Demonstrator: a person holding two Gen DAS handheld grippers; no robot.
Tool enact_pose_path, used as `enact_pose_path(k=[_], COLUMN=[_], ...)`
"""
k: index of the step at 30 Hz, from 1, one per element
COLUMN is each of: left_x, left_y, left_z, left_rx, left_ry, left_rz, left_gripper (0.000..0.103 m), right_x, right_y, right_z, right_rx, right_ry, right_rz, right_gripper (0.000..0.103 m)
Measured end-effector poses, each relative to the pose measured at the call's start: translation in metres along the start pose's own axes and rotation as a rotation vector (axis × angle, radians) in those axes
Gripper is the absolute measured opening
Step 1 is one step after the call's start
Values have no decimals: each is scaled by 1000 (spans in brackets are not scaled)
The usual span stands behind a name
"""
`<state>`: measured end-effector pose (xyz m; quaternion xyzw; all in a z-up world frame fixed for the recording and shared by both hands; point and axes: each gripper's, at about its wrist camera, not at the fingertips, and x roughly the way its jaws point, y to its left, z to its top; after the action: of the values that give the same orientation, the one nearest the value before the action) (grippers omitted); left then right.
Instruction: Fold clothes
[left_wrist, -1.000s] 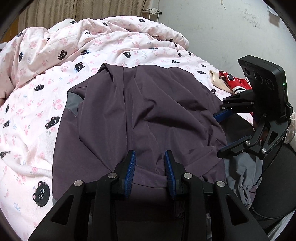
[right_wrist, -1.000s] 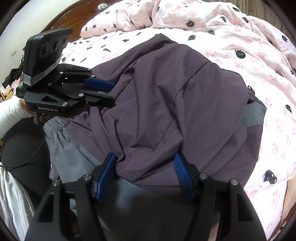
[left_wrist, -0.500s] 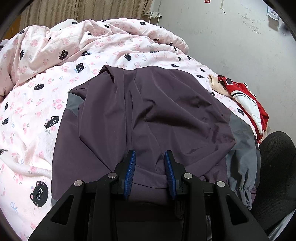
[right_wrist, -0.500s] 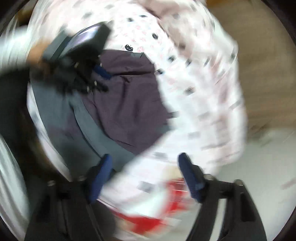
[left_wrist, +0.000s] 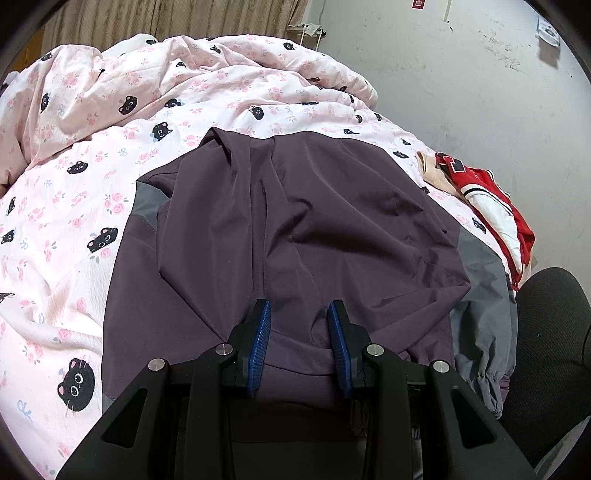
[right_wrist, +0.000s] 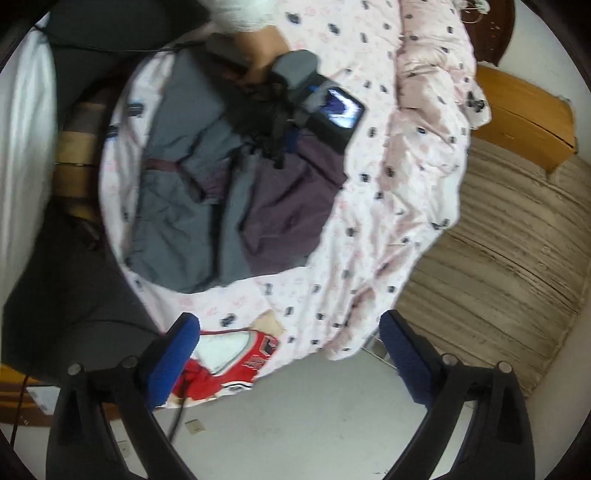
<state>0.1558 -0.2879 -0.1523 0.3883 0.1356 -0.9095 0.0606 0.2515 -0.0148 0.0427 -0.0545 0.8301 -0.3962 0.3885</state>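
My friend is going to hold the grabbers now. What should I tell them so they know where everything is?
Left gripper: low over the near edge of the purple and grey jacket, fingers part open astride a fold of cloth; whether they grip it cannot be told.
Right gripper: wide open, empty, lifted high and away from the bed, looking down on it.
The jacket lies on the pink cat-print quilt, partly folded, with grey panels showing at its sides.
A red and white garment lies at the bed's edge, apparently folded.
Left to do: bring the right gripper back and finish folding the jacket.
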Motion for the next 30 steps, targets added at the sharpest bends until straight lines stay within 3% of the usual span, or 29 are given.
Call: enact_pose_path(k=[8, 22, 27, 29, 30], left_x=[0, -6, -30, -43, -50], left_y=[1, 1, -3, -3, -2], left_z=[0, 2, -4, -9, -12], left_rx=[-3, -15, -28, -44, -59], left_ry=[1, 3, -29, -54, -70], left_rz=[-1, 3, 17, 21, 25], left_gripper=[29, 29, 29, 32, 39], right_x=[-10, 56, 79, 87, 91], right_y=[10, 3, 6, 12, 15], right_z=[5, -36, -48, -49, -49], right_rx=[37, 481, 642, 710, 744], right_ry=[-82, -133, -164, -193, -207], right_rz=[104, 272, 325, 341, 349], right_gripper=[99, 99, 99, 99, 99])
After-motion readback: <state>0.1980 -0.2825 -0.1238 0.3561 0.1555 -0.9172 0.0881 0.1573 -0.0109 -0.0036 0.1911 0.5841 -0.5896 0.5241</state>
